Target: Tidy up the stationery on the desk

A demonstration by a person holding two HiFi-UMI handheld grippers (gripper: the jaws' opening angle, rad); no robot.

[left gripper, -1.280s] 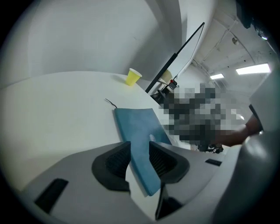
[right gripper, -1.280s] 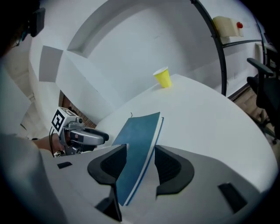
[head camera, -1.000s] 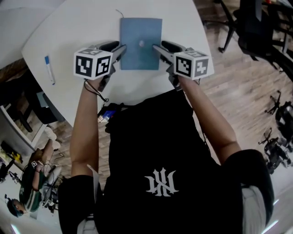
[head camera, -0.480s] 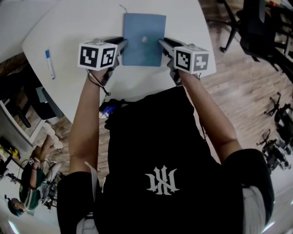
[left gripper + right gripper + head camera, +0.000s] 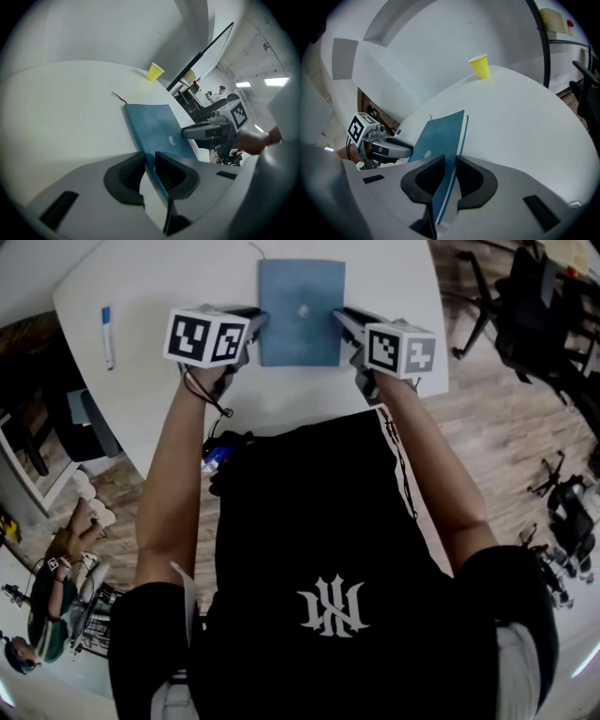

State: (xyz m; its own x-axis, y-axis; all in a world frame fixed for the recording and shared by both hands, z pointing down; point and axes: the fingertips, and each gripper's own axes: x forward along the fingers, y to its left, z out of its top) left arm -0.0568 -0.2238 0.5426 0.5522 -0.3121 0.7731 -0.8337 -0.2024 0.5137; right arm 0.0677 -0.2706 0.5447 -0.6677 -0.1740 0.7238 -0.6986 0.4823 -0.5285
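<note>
Bearing pale spot (image 5: 303,310): blue notebook (image 5: 289,334)

Blue notebook (image 5: 302,296) closed, pale spot on cover, ribbon at far edge; white blue-capped marker (image 5: 109,338) well left.

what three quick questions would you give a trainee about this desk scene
1. True or false: the left gripper and the right gripper each have an edge of the blue notebook between their jaws.
2. In the head view, what lies near the left edge of the table? A) a marker pen B) scissors C) a stapler
3. Fill in: the paper cup standing beyond the notebook is ___.

Key
1. True. Both grippers' jaws have just been closing, and the pads press on the notebook's side edges.
2. A
3. yellow
</note>
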